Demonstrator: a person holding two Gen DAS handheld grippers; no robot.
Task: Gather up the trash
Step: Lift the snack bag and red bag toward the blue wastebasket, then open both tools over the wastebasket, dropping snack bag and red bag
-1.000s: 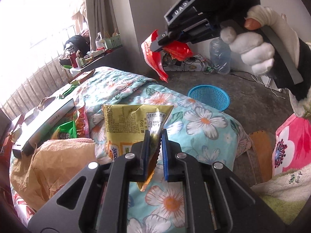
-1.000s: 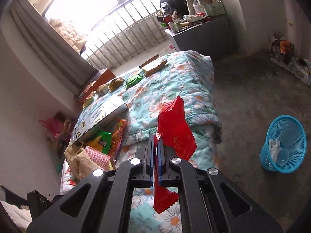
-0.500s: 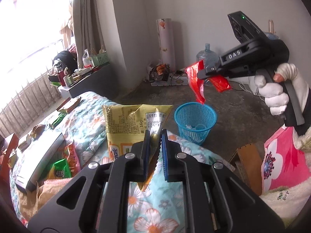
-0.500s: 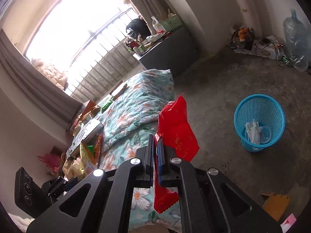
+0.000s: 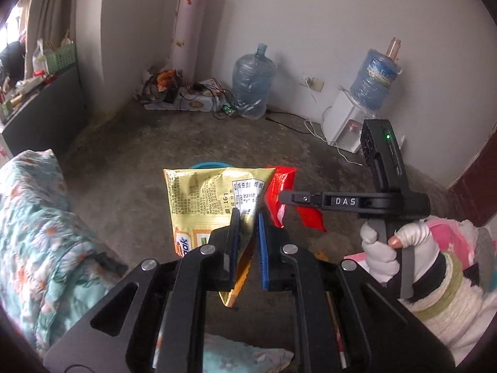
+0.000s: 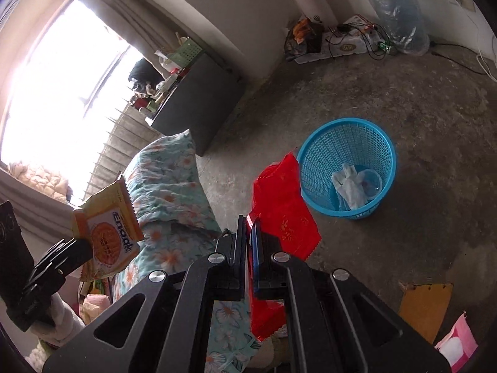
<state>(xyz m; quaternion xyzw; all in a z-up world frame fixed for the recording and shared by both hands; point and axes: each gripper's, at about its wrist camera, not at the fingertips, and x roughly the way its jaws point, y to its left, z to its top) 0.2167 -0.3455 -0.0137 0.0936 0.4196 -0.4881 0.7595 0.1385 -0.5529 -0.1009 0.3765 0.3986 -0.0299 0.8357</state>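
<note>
Carry-to-bin step. Left gripper [image 5: 245,227] pinches yellow snack wrapper [image 5: 211,195]; right gripper [image 6: 247,233] clamps red wrapper [image 6: 282,214], both above floor beside blue basket [image 6: 316,146]. Next, likely: centre over basket rim, release.

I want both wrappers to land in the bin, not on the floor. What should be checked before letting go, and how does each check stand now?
1. Left gripper shut on the yellow wrapper: ok.
2. Right gripper shut on the red wrapper: ok.
3. Blue basket upright, mouth open, room left above the white rubbish inside: ok.
4. Red wrapper over the basket mouth: not ok; in the right wrist view it hangs beside the rim.
5. Yellow wrapper over the basket: cannot tell; it hides all but a strip of rim in the left wrist view.
6. Wrappers clear of each other: cannot tell.
</note>
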